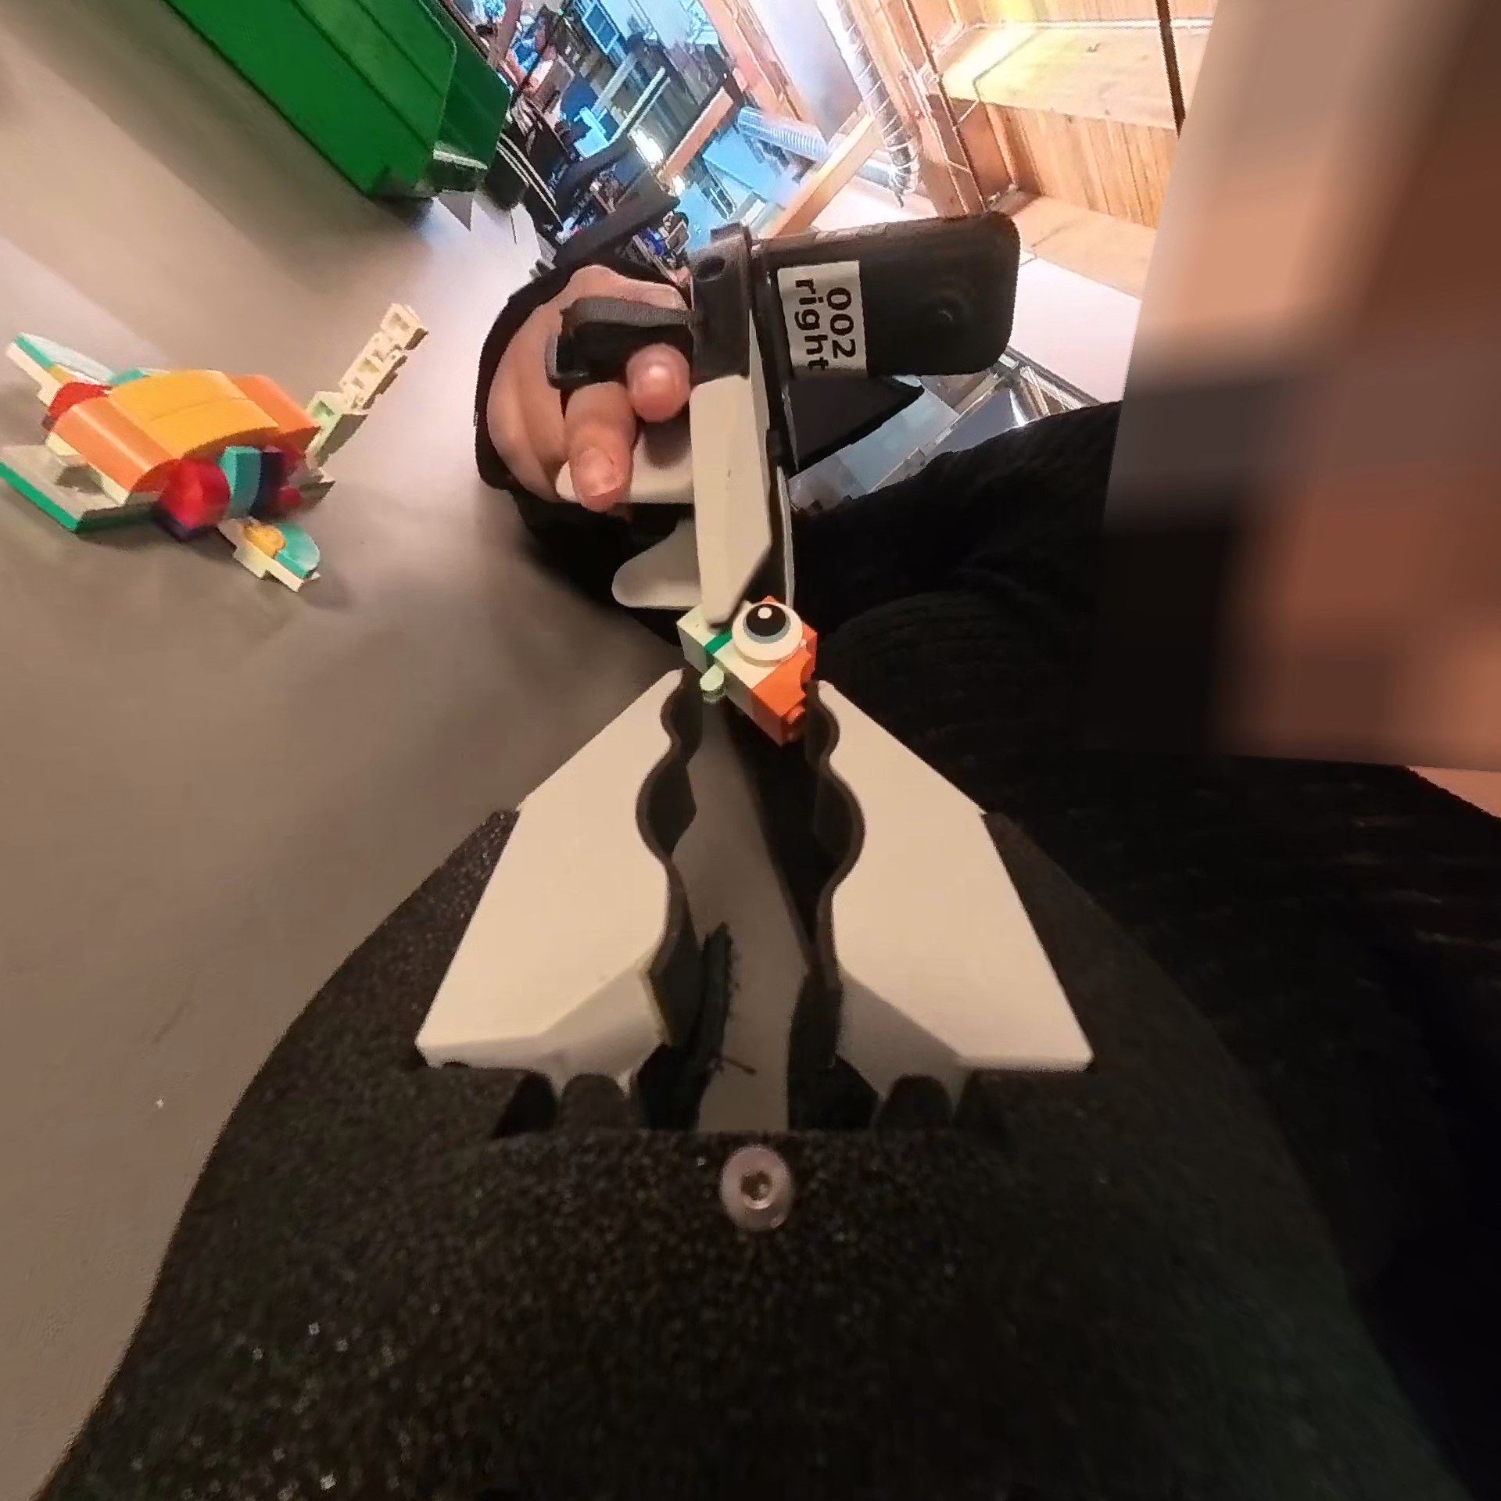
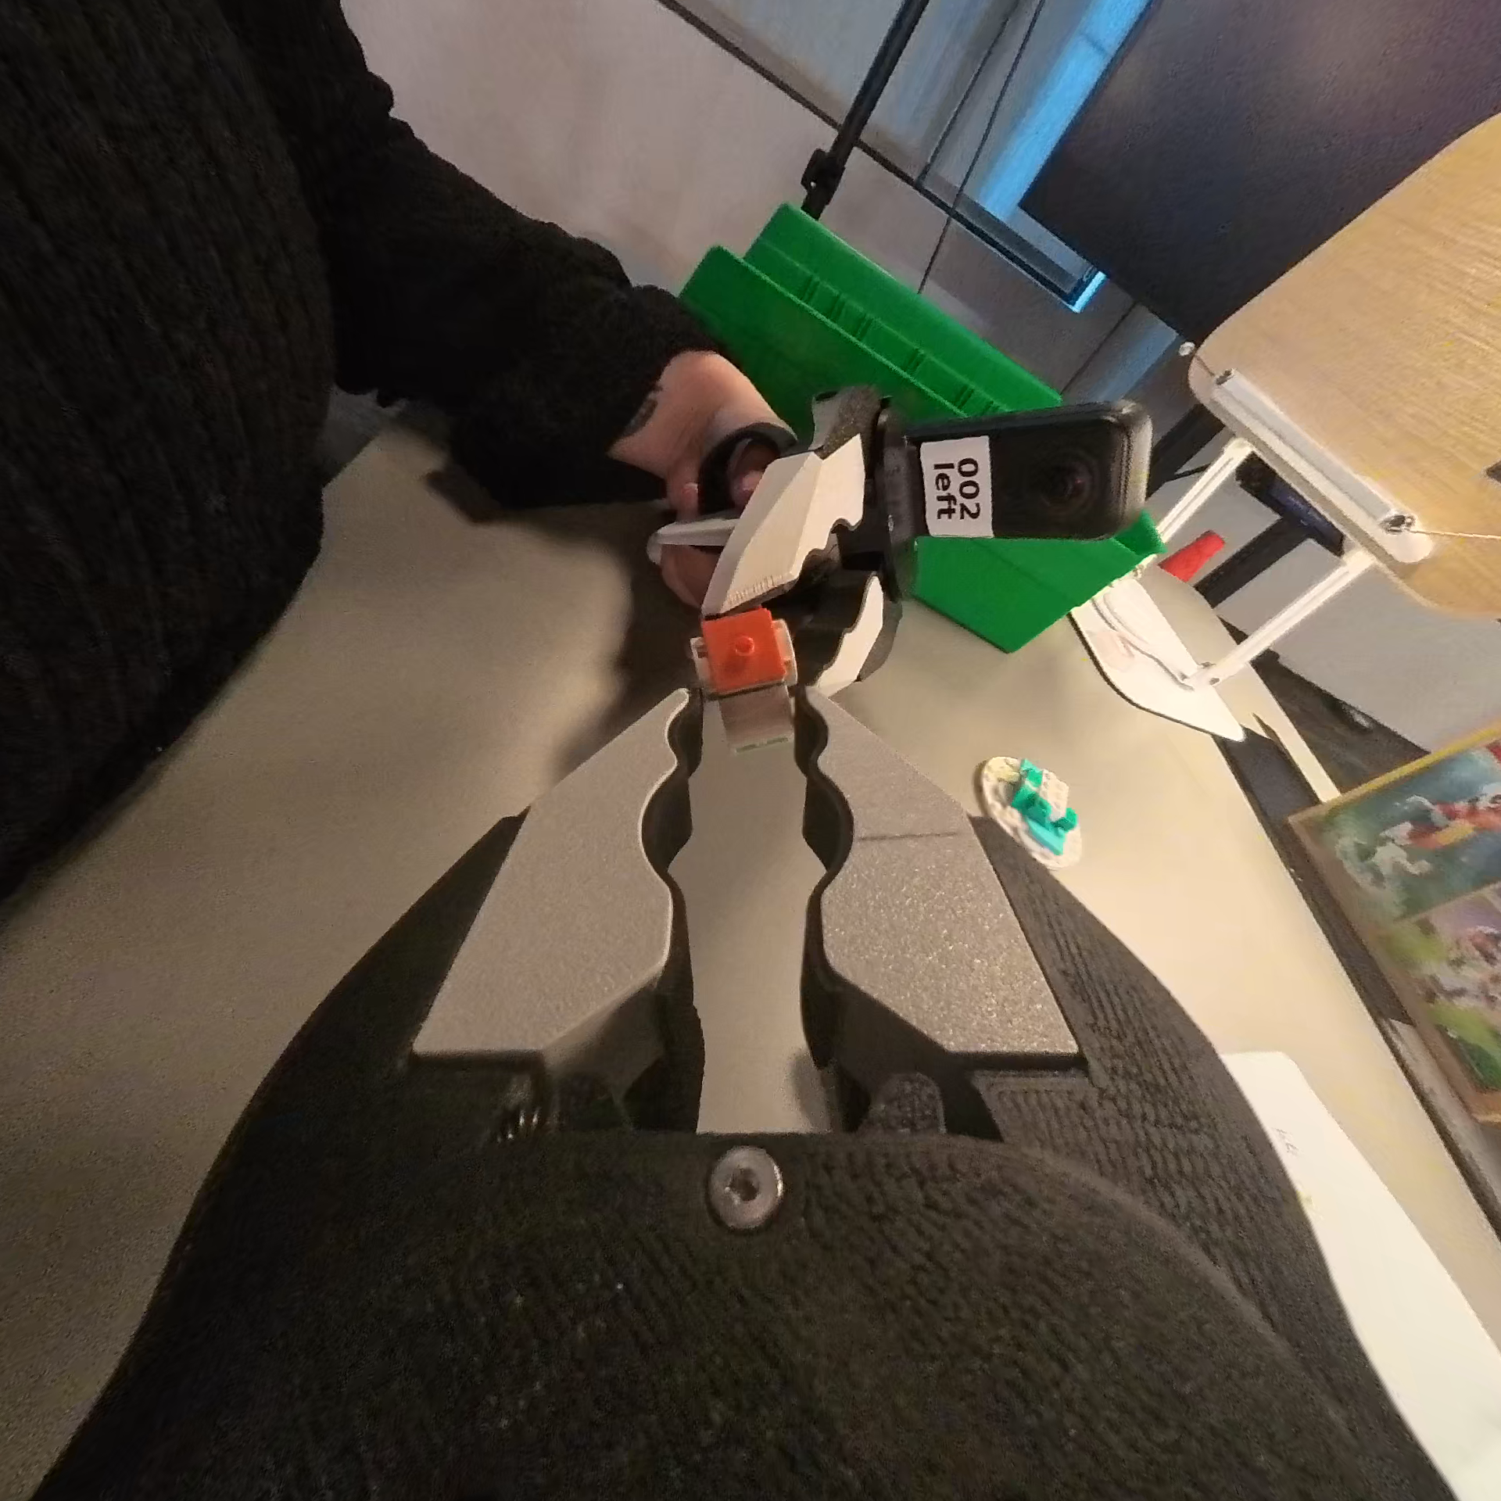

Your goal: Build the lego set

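A small lego piece (image 1: 763, 662) of white, orange and green bricks with a round eye tile is held in the air over the grey table. My left gripper (image 1: 747, 690) is shut on its orange end. The right gripper (image 1: 743, 605) comes down from above and pinches the white end. In the right wrist view, my right gripper (image 2: 743, 702) is shut on the pale lower part of the piece (image 2: 743, 654). The left gripper (image 2: 792, 638) clamps the orange top there. A larger orange, teal and white lego build (image 1: 162, 443) lies on the table (image 1: 284, 731) to the left.
A green bin (image 1: 341, 89) stands at the back, also in the right wrist view (image 2: 845, 333). A small teal and white part on a round white plate (image 2: 1033, 808) lies to the right. A picture box (image 2: 1429, 910) and a white sheet (image 2: 1340, 1218) sit at the right edge. A person's black sleeves are close by. Less than 4 cm separates the two grippers' tips.
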The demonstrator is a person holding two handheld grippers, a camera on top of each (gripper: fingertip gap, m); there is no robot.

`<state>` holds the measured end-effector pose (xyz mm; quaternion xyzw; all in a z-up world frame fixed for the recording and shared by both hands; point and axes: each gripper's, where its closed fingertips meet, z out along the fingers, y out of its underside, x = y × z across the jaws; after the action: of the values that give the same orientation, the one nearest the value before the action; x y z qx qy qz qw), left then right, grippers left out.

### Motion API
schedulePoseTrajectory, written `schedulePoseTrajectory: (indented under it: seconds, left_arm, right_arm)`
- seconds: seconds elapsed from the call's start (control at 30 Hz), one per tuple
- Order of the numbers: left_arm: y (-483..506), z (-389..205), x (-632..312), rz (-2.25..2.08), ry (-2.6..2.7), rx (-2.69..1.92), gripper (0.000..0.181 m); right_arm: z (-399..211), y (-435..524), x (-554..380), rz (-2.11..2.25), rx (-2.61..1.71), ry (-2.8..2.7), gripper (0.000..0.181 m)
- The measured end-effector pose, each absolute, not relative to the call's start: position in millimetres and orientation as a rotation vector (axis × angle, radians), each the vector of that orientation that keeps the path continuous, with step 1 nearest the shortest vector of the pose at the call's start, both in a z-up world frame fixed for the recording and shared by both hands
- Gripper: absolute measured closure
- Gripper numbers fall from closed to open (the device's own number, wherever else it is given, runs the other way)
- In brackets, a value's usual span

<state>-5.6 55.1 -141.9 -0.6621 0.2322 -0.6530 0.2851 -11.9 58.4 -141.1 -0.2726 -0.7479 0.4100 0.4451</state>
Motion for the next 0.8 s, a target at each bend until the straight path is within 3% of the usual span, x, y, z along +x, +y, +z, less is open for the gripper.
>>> schedulePoseTrajectory:
  seconds: [0.1,0.17,0.27,0.47,0.8]
  left_arm:
    - [58.5,-143.7,-5.9,-1.726,0.603,-1.783,0.157]
    - [71.2,-145.8,-9.9,-1.615,0.558,-1.792,0.129]
    - [91.1,-142.7,-20.9,-1.277,0.599,-1.733,0.118]
    - [89.4,-150.0,-12.9,-0.701,0.929,-1.612,0.134]
    - [97.9,-175.3,-7.8,-0.519,1.007,-1.693,0.149]
  right_arm:
    - [-143.4,59.7,-10.9,1.044,-0.713,-1.869,0.162]
    - [-146.4,66.0,-10.6,1.068,-0.79,-1.872,0.162]
    - [-155.2,81.7,-10.1,1.045,-0.923,-1.876,0.162]
    - [-175.0,92.8,-9.3,0.971,-1.069,-1.942,0.162]
    - [-181.3,93.8,-12.6,0.935,-1.086,-1.955,0.162]
